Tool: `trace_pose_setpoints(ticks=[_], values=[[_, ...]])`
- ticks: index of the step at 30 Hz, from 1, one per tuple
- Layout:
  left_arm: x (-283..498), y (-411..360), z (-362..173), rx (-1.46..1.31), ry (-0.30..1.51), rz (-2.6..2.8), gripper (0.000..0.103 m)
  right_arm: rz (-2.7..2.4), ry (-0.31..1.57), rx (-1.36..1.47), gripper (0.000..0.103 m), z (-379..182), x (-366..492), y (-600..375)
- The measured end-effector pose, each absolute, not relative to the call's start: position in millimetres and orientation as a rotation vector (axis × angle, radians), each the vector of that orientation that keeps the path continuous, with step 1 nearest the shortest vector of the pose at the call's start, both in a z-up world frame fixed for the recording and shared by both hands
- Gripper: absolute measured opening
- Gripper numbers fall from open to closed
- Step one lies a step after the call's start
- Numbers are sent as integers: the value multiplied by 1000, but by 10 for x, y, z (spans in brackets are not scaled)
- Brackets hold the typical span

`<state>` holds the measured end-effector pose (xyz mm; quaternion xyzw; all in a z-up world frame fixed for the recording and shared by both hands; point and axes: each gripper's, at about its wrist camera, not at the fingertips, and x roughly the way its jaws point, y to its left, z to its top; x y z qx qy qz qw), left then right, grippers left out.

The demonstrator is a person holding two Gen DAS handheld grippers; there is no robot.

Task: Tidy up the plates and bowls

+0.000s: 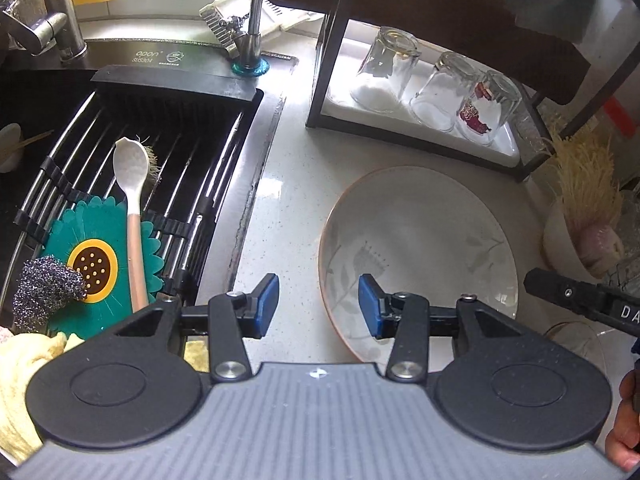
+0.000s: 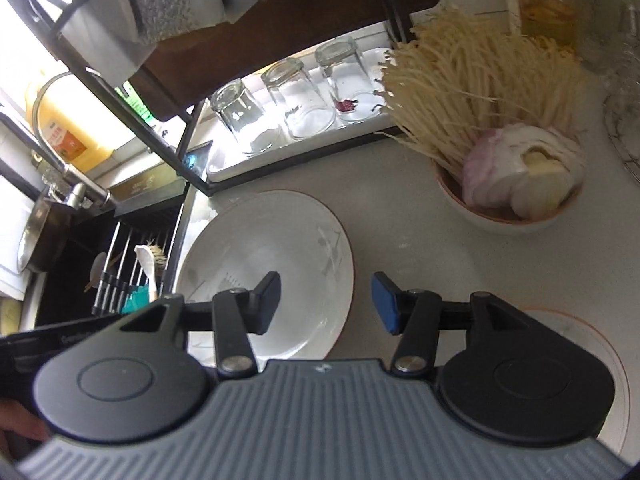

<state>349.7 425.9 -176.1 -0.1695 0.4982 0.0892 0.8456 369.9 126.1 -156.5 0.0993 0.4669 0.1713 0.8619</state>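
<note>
A white plate with a grey leaf print and a brown rim [image 1: 420, 248] lies flat on the pale countertop; it also shows in the right wrist view [image 2: 276, 240]. My left gripper [image 1: 318, 306] is open and empty, hovering over the plate's left edge. My right gripper [image 2: 326, 302] is open and empty, above the plate's right edge. A second white dish with a brown rim [image 2: 580, 344] lies at the lower right, partly hidden by the right gripper. A bowl [image 2: 508, 216] holds enoki mushrooms and sliced onion.
A black rack [image 1: 332, 80] behind the plate holds three upturned glasses [image 1: 440, 88] on a white tray. The sink [image 1: 132, 184] at left has a wire rack with a spoon, a green sunflower mat and a steel scrubber. A tap [image 1: 252, 20] stands behind it.
</note>
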Motion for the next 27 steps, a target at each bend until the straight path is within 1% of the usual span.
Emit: trace_pose_setpoints(ticks=[5,7,8,9,11,13,14,15,17,20,22,23,24,27], values=[[3680,4266,-1876,-316,1063,199,48,363,1026,209,52,-1767,3899,1299],[3729,4271,-1940,-306,1081,204,43,369,1038,207,52,-1833,3942,1302],[3745,4278,-1976,-311,1090,202,39,373,1043,195,49,-1858,3959,1320],[3757,4283,-2009,-315,1099,201,38,378,1044,188,47,-1878,3974,1333],[3773,4292,-2039,-322,1096,189,36,383,1046,181,45,-1911,4004,1349],[3794,4290,-2039,-314,1091,180,34,385,1045,175,41,-1932,4024,1362],[3808,4286,-2037,-310,1090,177,33,388,1047,174,37,-1948,4032,1367],[3824,4289,-2038,-314,1089,173,29,390,1053,174,30,-1963,4039,1373],[3851,4299,-2046,-329,1087,164,26,399,1062,176,24,-1990,4044,1391],[3871,4310,-2053,-335,1082,160,25,400,1059,163,23,-2020,4051,1420],[3872,4319,-2057,-349,1078,153,21,404,1055,171,22,-2023,4062,1412],[3870,4319,-2060,-355,1075,145,15,404,1054,175,22,-2022,4068,1407],[3872,4315,-2054,-359,1078,139,13,404,1055,178,21,-2021,4072,1402],[3863,4322,-2051,-367,1094,137,13,425,1032,189,21,-1994,4039,1363]])
